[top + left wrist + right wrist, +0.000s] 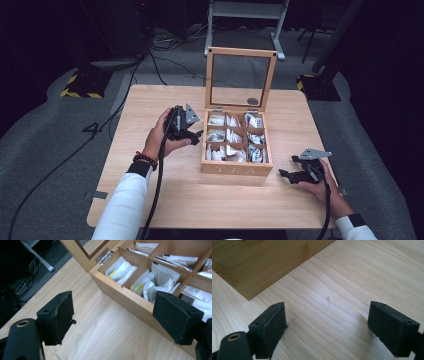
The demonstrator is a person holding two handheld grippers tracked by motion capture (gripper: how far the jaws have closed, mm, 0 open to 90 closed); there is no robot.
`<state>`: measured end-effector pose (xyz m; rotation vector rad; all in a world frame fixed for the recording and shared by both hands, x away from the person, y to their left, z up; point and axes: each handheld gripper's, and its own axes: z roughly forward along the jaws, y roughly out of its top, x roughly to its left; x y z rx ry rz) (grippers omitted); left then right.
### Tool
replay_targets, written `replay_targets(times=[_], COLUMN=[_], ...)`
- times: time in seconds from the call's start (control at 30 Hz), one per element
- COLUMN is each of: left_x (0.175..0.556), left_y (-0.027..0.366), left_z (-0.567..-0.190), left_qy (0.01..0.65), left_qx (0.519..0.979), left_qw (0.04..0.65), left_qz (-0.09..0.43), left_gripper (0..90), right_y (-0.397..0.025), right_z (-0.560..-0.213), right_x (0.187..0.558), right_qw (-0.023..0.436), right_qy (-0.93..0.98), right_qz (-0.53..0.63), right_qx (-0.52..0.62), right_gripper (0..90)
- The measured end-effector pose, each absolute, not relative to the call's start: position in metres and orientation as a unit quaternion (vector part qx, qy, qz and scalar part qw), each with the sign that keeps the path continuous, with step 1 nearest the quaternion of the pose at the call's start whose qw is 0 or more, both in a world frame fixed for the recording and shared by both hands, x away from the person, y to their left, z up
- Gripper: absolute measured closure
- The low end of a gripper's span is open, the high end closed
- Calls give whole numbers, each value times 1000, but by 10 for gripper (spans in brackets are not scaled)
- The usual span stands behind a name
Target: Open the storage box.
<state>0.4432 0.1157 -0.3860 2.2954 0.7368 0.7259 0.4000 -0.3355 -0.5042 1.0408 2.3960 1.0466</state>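
Wooden tea box (237,169) sits mid-table, slightly toward the far edge, glass lid (241,79) standing upright & open at the back. Nine compartments inside, most holding paper tea bags (232,136).

Left gripper (196,137) hovers at the box's left wall, jaws spread wide, holding nothing. In the left gripper view its jaws straddle that wall: one pad (57,317) over bare table (105,335), the other over the near-left compartments w/ white & yellow bags (121,269).

Right gripper (289,176) rests low near the table's right edge, just beside the box's front-right corner, jaws also released & empty. The right gripper view shows bare wood grain & the box's side (262,262).

Likely step: left gripper picks a bag. To do it well, shift both pads over one compartment, come down straight, pinch a single bag near its top edge, avoid the dividers. Right gripper could steady the box if it slides.
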Motion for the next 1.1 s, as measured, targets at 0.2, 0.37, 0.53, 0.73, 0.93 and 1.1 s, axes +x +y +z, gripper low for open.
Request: replay_targets(times=[0.2, 0.37, 0.53, 0.73, 0.93, 1.1], left_x=[433, 424, 411, 397, 382, 370], left_y=[122, 128, 137, 151, 162, 169], left_z=[-392, -397, -407, -422, -439, -454], left_qy=[276, 276, 279, 287, 297, 301], left_qx=[872, 873, 874, 875, 876, 880], left_qw=[294, 293, 289, 285, 285, 276], left_qz=[278, 277, 275, 267, 252, 243], left_gripper=[179, 181, 182, 184, 184, 183], right_y=[-336, -336, -336, -338, -342, -337], right_z=[-504, -504, -504, -501, -479, -456], right_x=[400, 400, 399, 398, 392, 385], right_qw=[163, 163, 162, 158, 159, 179], right_qy=[840, 840, 840, 843, 830, 823], right_qz=[367, 366, 367, 359, 402, 427], right_qx=[365, 366, 365, 369, 353, 329], right_gripper=[152, 152, 157, 204, 257, 297])
